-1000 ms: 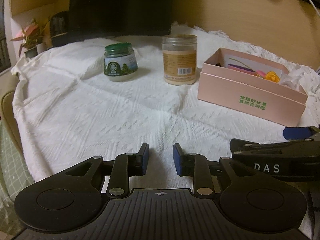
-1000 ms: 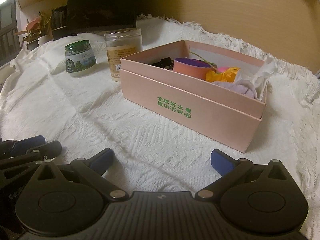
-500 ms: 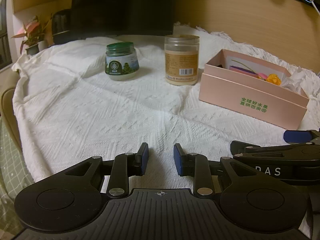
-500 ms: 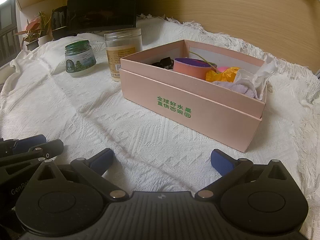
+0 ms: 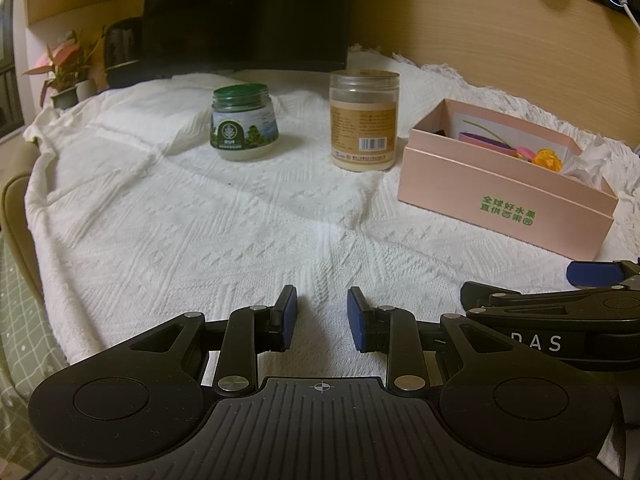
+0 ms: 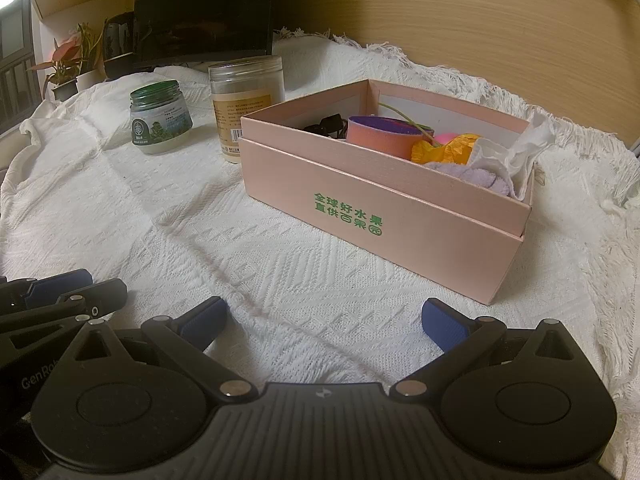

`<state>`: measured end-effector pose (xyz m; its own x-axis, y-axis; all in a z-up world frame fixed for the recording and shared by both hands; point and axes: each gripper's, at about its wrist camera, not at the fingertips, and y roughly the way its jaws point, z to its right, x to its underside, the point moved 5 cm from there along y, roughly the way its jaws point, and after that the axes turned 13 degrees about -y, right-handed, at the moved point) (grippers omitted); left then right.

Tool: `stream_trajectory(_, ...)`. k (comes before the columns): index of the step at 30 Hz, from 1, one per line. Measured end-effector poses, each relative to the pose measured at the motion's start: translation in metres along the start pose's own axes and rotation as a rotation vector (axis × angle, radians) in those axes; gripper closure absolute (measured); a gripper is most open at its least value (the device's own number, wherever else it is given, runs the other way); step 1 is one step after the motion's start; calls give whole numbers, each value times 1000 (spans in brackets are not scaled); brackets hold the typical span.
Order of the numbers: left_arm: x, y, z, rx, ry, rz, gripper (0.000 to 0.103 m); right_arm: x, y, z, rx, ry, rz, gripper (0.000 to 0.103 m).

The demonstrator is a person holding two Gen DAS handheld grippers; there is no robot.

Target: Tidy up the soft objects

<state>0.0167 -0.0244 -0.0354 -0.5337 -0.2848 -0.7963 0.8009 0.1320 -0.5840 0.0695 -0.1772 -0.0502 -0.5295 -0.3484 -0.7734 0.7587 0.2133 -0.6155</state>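
A white woven cloth [image 5: 200, 232] with a raised zigzag pattern and a fringed far edge covered the counter, rumpled toward the left of the frame. Behind it ran a light wood wall panel [image 6: 480, 20], with a dark monitor [image 5: 248, 12] at upper centre and a potted plant [image 5: 64, 72] with pink leaves at the upper left. On the cloth stood a green-lidded jar [image 5: 244, 122] and, to its right, a taller clear jar [image 5: 364, 120]. The pink box [image 6: 384, 216] with green lettering sat at centre right of the right wrist view, holding the soft objects [image 6: 472, 160]: purple fabric, yellow crumpled material and white tissue. The left gripper [image 5: 322, 318] hung above bare cloth, its fingers partly apart and grasping nothing. The right gripper [image 6: 324, 318] had its fingers spread wide, empty, just before the box.
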Motion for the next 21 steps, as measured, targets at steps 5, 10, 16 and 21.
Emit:
stream_trajectory(5,0,0,0,-1,0,0,73,0,0,0,0,0,0,0)
stream_trajectory(10,0,0,0,-2,-1,0,73,0,0,0,0,0,0,0)
stream_trajectory(16,1,0,2,-8,4,0,73,0,0,0,0,0,0,0)
stream_trajectory(21,0,0,3,-10,14,-8,73,0,0,0,0,0,0,0)
